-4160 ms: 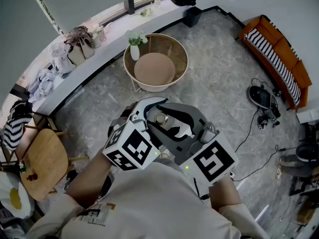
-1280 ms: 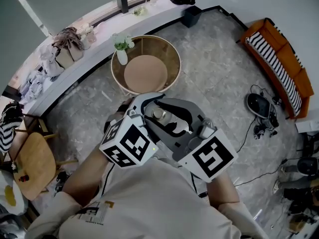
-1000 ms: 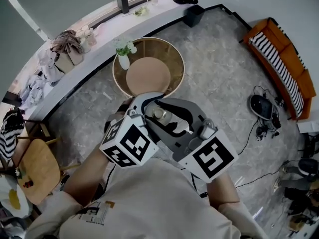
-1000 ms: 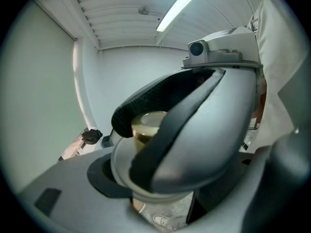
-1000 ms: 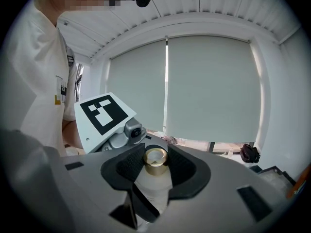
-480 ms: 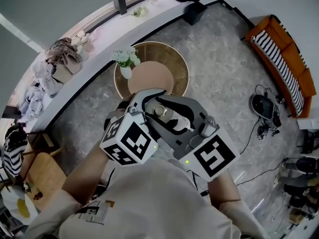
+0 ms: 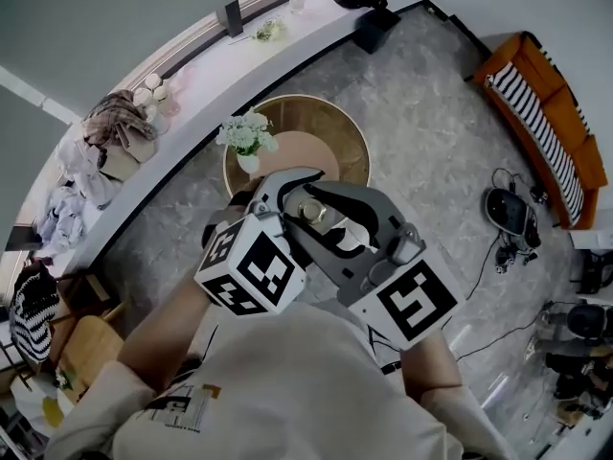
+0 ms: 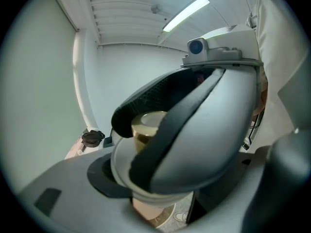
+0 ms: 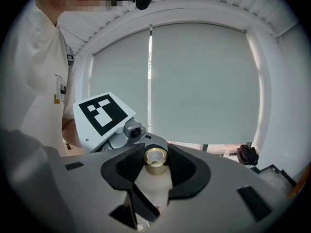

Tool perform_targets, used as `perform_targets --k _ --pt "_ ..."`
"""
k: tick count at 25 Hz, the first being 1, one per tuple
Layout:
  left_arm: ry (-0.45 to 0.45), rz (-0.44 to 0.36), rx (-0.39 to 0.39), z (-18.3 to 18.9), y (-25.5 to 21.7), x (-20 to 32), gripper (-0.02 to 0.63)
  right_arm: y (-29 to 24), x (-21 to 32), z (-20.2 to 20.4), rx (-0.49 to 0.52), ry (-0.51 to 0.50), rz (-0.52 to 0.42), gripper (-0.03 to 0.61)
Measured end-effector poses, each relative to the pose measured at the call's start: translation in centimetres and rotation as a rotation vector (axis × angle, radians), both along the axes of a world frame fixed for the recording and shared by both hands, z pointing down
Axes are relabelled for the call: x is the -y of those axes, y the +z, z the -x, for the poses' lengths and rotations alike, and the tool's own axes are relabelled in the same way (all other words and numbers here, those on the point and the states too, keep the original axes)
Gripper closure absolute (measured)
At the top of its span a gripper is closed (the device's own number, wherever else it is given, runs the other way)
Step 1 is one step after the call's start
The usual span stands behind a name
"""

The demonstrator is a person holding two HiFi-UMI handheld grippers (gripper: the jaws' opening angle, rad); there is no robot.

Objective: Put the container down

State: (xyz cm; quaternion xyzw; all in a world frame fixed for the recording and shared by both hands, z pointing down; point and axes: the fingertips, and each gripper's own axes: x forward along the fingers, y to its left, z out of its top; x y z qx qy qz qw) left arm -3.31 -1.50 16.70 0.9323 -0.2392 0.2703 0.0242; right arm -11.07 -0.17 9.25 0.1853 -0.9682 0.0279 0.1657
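Most of what the head view takes in is grey marbled floor [image 7: 431,113], bordered at the far side by a long white ledge [image 7: 306,41] strewn with cloth and bags. Next in size is the person's white shirt [image 7: 287,391], filling the lower edge. An orange sofa [image 7: 575,151] with a striped cushion stands well off to the right. Just beyond the hands sits a round counter [image 7: 330,123] with a tan top inside a hoop-like rim, and a vase of white flowers [image 7: 247,140] stands at its left edge.

Both tools meet in front of the chest, marker cubes toward the person. The right tool [image 9: 155,166] is clamped on the container [image 9: 154,191], with a black ribbed pad against each side of its neck. The left tool [image 7: 287,199] has its jaws well apart, straddling both the container and one jaw of the right tool, and I see no pad of its own pressing.

The container, a small white bottle, is held upright in the air, over the near rim of the round counter in the head view and not resting on it. Its gold cap [image 9: 155,160] pokes up between the right tool's pads.
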Motion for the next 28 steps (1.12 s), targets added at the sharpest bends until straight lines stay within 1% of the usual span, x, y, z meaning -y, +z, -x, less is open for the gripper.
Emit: perform_targets --k 7,16,21,28 --pt "0.018 -0.001 0.019 0.6 0.7 3.2 0.264 0.6 3.3 0.4 0.004 0.021 0.015 0.434" --pt "-0.025 0.028 0.027 -1.8 1.0 5.7 0.264 0.9 5.7 -2.0 0.022 -0.031 0.028 0.435" --pt "-0.059 0.027 0.032 -2.7 1.2 7.0 0.264 0.9 6.8 -3.1 0.031 -0.057 0.032 0.434" --pt "-0.059 0.028 0.024 -3.7 2.4 8.4 0.264 2.2 8.2 -4.0 0.026 -0.044 0.043 0.434"
